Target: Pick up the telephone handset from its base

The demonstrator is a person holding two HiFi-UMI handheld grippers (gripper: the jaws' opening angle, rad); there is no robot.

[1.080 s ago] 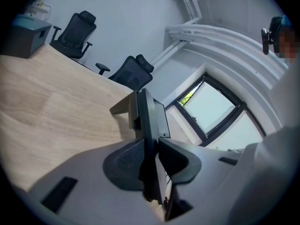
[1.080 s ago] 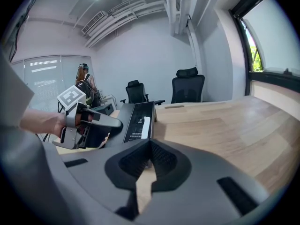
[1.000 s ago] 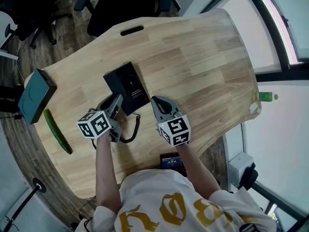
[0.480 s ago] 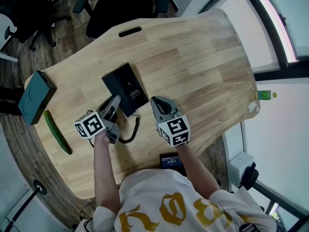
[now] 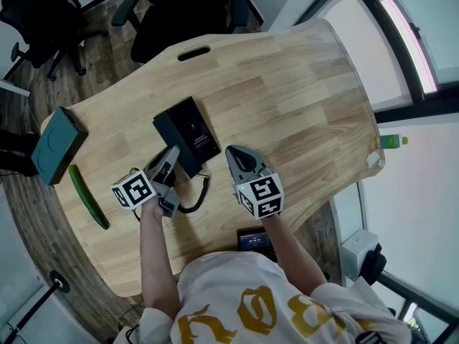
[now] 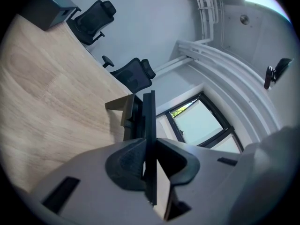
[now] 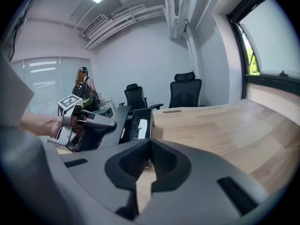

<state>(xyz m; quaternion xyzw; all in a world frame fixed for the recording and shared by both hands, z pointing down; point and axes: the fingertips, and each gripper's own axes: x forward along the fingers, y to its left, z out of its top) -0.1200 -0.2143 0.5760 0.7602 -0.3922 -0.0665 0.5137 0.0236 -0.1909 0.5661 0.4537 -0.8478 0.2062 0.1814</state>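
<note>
The left tongs (image 6: 149,146) were closing on the black telephone handset (image 6: 149,111) beside its black base (image 5: 188,129); the right tongs (image 7: 150,149) hung pressed together, empty. A tug from the coiled black cord (image 5: 204,192) could twist it loose.

Left gripper (image 5: 171,156) jaws are closing on the handset (image 6: 149,121); right gripper (image 5: 237,154) hovers, jaws together.

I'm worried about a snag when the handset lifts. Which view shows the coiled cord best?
The head view: it looks down on the coiled cord curving across the table beside the black telephone base, nothing covering that stretch. Neither the left gripper view nor the right gripper view shows any cord that I can make out.
</note>
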